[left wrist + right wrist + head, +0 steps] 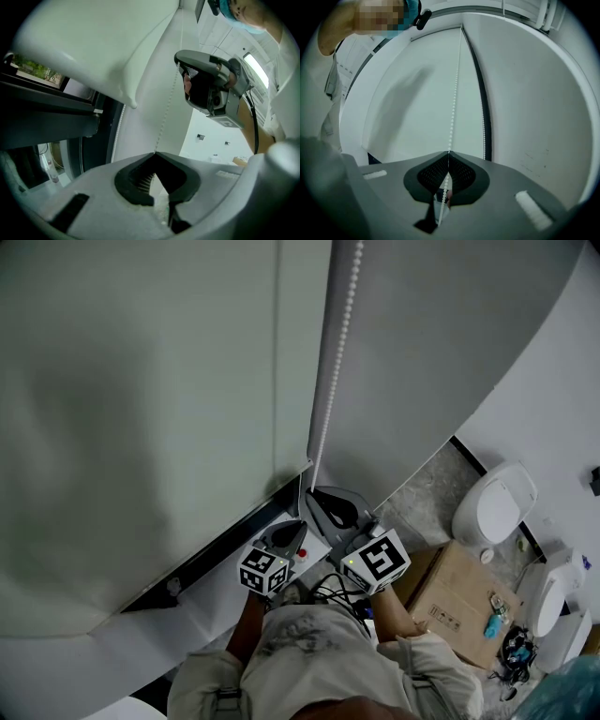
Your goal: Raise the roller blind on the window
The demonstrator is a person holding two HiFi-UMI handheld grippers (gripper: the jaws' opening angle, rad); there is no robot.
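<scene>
A pale blind (141,427) covers most of a window. A dark frame (216,545) shows just under the blind's bottom edge. A white bead chain (453,108) hangs along the blind's right side. The right claw (448,153) is pressed together on the chain near the blind's lower right corner, with beads running between its pads. The left claw (154,153) sits just below that corner, and its tips pinch the same chain. A cardboard box (459,601) lies on the floor, well to the right of the blind.
</scene>
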